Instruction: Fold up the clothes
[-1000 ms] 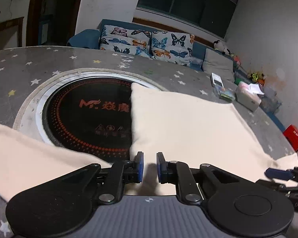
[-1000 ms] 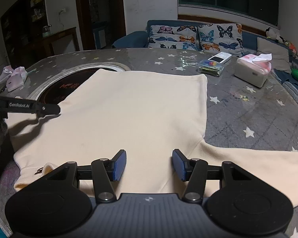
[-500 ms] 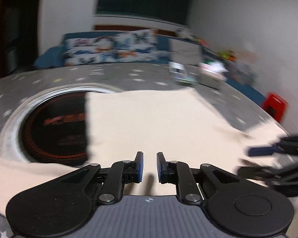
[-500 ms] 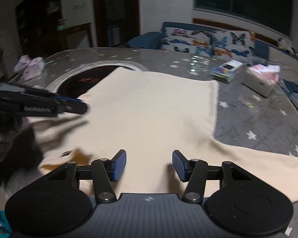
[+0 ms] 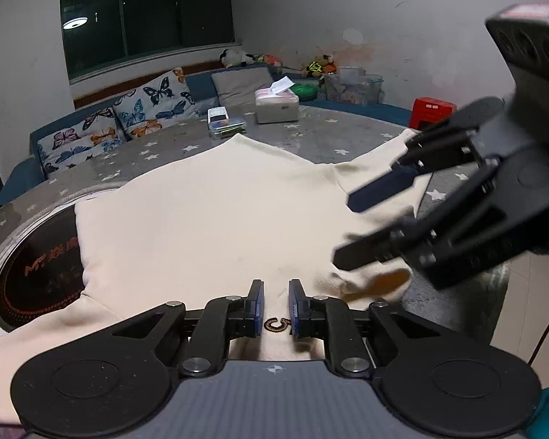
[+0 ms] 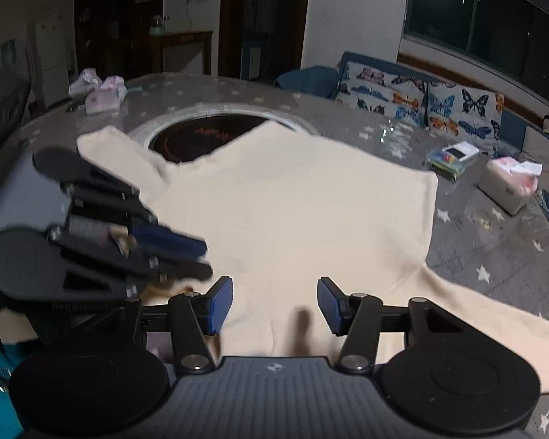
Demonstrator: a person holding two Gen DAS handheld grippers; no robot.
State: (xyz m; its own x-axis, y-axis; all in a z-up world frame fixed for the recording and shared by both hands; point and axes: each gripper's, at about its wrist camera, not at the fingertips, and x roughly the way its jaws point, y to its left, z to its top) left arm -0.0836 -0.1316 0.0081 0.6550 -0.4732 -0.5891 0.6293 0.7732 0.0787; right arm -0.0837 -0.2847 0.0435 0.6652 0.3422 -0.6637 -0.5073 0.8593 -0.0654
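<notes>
Left gripper [image 5: 275, 305]: jaws narrowly apart, nothing between them, over the near hem of the garment, just above a small brown embroidered mark [image 5: 276, 325], letters unreadable.
Right gripper [image 6: 275, 305]: jaws half open, empty, over the same near edge.
Cream garment [image 6: 296, 212]: spread flat across the table [image 6: 486, 234], one sleeve towards each side edge; far-left corner overlaps the round black hob inset [image 5: 36, 267], which bears orange writing, "M" legible, the rest unclear.
Grey star-print table, far edge: tissue box [image 5: 277, 104], clear box of coloured items [image 5: 226, 124].
Far-left edge: pink packets [image 6: 100, 91].
Beyond: butterfly cushions [image 5: 128, 120] on a blue sofa; red box [image 5: 433, 109].
</notes>
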